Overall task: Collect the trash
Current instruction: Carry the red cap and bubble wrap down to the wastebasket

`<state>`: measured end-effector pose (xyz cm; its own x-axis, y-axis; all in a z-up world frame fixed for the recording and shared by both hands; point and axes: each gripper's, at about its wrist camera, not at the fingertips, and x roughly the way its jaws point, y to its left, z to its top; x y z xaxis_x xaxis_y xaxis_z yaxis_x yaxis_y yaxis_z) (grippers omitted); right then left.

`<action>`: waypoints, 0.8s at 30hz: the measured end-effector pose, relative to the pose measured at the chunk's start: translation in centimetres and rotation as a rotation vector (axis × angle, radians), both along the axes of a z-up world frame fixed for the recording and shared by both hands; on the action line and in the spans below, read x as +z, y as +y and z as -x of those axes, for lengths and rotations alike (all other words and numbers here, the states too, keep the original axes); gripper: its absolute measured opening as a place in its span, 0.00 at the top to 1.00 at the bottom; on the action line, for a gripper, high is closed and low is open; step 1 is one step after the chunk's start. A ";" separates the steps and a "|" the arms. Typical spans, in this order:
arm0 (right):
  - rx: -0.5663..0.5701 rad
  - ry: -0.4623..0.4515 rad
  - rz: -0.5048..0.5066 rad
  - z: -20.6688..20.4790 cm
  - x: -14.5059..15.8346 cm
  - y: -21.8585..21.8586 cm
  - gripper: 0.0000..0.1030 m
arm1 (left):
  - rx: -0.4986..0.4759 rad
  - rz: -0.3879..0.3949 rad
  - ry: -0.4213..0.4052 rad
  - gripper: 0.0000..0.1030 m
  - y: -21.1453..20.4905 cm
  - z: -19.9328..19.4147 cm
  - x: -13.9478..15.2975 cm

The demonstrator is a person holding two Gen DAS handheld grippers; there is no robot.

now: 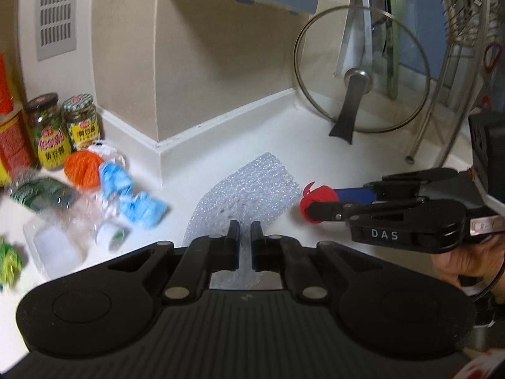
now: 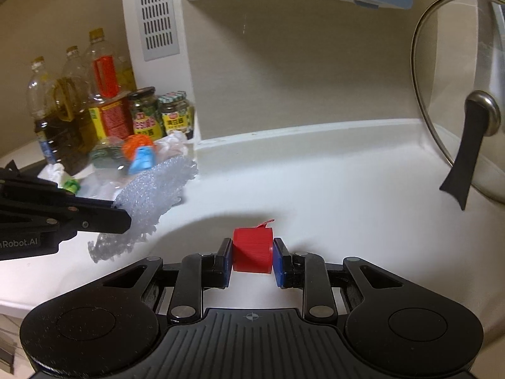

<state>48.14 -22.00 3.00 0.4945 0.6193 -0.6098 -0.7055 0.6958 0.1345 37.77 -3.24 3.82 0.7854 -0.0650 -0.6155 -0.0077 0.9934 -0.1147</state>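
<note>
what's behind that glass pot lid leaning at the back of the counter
Through the glass lid, a blurred knife block and the beige wall show. Its black handle and metal knob cover the middle, and the lower rim hides the counter corner.

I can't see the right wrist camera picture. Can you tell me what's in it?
The right gripper squeezes a red bottle cap above a white counter. At left, the left gripper pinches bubble wrap, with a trash pile, jars and oil bottles behind.
</note>
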 end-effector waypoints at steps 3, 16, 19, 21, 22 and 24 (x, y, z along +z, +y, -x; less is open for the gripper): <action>-0.001 0.006 -0.014 2.1 0.7 -0.1 0.74 | 0.008 0.049 -0.001 0.94 0.3 2.3 0.2; 0.084 0.074 -0.022 13.6 1.1 1.0 0.74 | 0.049 0.161 0.065 0.95 2.0 14.2 -0.9; 0.109 0.094 -0.005 15.8 0.4 1.7 0.74 | 0.064 0.173 0.093 0.95 2.5 16.8 -1.5; 0.128 0.104 0.011 17.2 -0.2 2.3 0.74 | 0.073 0.186 0.113 0.95 2.9 18.3 -2.1; 0.139 0.106 0.022 17.9 -0.5 2.6 0.74 | 0.077 0.191 0.125 0.95 3.0 18.9 -2.4; 0.161 0.115 0.044 19.1 -1.3 3.0 0.74 | 0.083 0.203 0.151 0.95 3.2 19.9 -3.3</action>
